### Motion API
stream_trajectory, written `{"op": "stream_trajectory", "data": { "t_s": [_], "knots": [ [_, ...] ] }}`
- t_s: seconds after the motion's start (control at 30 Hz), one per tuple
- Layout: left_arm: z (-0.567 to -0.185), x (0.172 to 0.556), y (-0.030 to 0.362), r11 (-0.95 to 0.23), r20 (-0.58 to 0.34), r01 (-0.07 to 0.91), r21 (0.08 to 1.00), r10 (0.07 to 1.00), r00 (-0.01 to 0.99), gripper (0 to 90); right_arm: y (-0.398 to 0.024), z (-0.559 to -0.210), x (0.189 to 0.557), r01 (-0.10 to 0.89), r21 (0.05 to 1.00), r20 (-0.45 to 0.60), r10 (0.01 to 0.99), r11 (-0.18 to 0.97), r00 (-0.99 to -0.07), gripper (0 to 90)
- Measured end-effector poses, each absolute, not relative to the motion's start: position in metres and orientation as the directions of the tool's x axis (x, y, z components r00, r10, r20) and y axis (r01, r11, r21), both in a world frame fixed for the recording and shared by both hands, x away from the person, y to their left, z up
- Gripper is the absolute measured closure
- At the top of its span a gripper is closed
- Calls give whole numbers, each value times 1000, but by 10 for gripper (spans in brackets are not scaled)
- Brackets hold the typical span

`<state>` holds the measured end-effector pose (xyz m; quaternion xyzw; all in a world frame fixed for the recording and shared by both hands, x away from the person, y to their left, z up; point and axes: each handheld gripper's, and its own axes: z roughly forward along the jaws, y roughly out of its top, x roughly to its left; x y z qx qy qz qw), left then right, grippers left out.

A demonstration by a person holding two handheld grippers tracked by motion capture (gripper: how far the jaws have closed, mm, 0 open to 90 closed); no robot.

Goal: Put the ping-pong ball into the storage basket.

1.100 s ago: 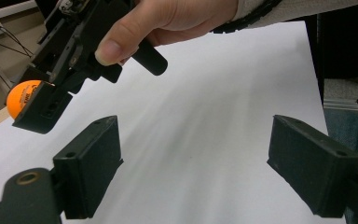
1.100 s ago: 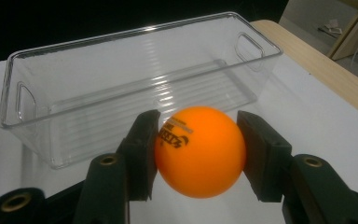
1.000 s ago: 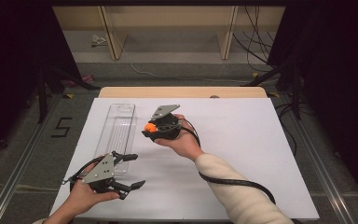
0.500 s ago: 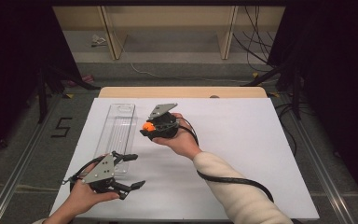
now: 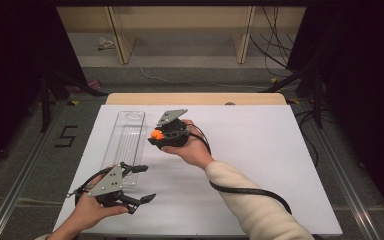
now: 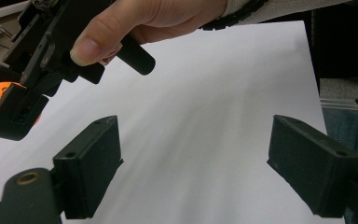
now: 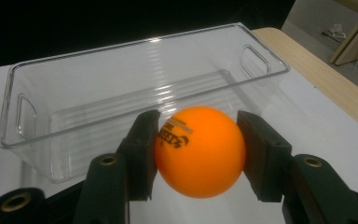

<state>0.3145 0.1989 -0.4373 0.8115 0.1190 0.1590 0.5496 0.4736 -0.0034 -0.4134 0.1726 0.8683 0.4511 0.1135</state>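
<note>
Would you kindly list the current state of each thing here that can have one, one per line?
Orange ball: clamped between the right gripper's fingers, off the table, beside the bin.
Clear plastic bin: upright on the white table, empty.
Right gripper: shut on the ball, pointing at the bin.
Left gripper: open, nothing between its fingers.
White table: bears the bin.

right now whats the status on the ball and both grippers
Right hand-held gripper shut on orange ball, beside clear bin, not over it. Left hand-held gripper open, empty. Path clear.
</note>
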Motion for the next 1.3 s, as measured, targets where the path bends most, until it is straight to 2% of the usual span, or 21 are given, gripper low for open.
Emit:
{"op": "stream_trajectory", "data": {
  "t_s": [1.3],
  "knots": [
    [-438,314,198,-372,125,20,928,361,924,167,9,-411,478,193,821,-41,393,537,-919,514]
  ]
}}
